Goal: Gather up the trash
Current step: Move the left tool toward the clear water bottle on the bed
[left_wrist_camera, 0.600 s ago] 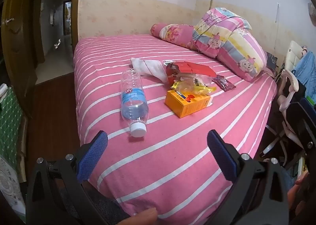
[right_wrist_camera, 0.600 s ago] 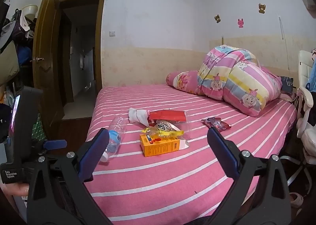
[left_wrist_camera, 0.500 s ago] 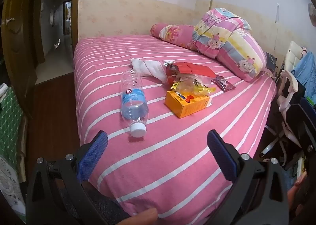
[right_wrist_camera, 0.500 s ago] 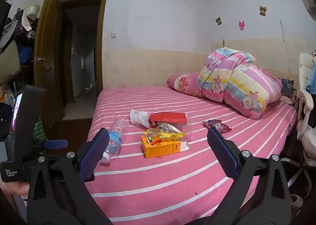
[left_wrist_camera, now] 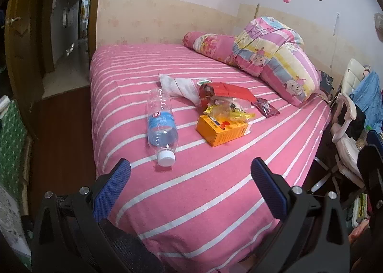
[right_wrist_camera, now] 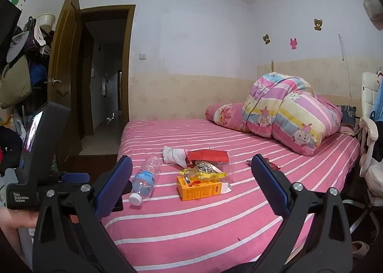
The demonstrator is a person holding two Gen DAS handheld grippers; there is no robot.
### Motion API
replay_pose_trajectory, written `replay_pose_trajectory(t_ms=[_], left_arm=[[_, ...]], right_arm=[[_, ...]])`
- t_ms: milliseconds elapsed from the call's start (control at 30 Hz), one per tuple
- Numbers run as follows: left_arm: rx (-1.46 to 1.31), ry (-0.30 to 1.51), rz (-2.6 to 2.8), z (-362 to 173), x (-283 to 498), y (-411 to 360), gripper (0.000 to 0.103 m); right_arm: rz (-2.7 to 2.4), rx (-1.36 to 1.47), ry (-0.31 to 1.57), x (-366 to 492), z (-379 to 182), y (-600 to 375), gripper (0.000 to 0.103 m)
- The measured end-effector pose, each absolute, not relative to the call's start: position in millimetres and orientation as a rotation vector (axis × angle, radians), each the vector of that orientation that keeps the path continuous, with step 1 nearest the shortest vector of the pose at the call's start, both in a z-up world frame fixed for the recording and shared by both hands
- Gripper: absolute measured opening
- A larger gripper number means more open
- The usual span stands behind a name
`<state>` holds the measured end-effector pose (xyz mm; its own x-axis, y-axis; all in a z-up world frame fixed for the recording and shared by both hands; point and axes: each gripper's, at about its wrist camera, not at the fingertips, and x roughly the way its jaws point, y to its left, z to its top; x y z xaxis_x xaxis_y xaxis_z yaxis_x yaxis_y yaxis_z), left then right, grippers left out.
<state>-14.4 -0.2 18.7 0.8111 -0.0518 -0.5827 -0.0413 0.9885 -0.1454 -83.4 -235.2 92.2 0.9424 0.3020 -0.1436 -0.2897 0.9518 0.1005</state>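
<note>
Clear glossy plastic bottle (left_wrist_camera: 161, 121), matt orange cardboard box (left_wrist_camera: 222, 130) — on soft striped cloth bedsheet (left_wrist_camera: 215, 189).

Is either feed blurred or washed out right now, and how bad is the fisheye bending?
Left wrist view: sharp, bottle and orange box crisp, bed edges bowed, dim doorway. Right wrist view: equally sharp, even light, no glare, door and walls curve near the rim.

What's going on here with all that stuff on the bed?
A person holds a gripper in each hand, facing a pink striped bed strewn with trash. The left gripper and right gripper both hover with jaws open and empty. A plastic bottle, an orange box, wrappers and a white sock lie untouched, so nothing is collected yet.
</note>
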Motion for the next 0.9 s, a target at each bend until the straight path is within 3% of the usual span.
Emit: replay_pose_trajectory(t_ms=[367, 900], left_arm=[[-0.200, 0.635, 0.016, 35, -27, 16, 0.098], [-0.292, 0.694, -0.037, -1, 11, 50, 0.098]], right_arm=[[0.333, 0.115, 0.152, -99, 99, -239, 0.098], [0.374, 0.026, 0.252, -84, 83, -207, 0.098]])
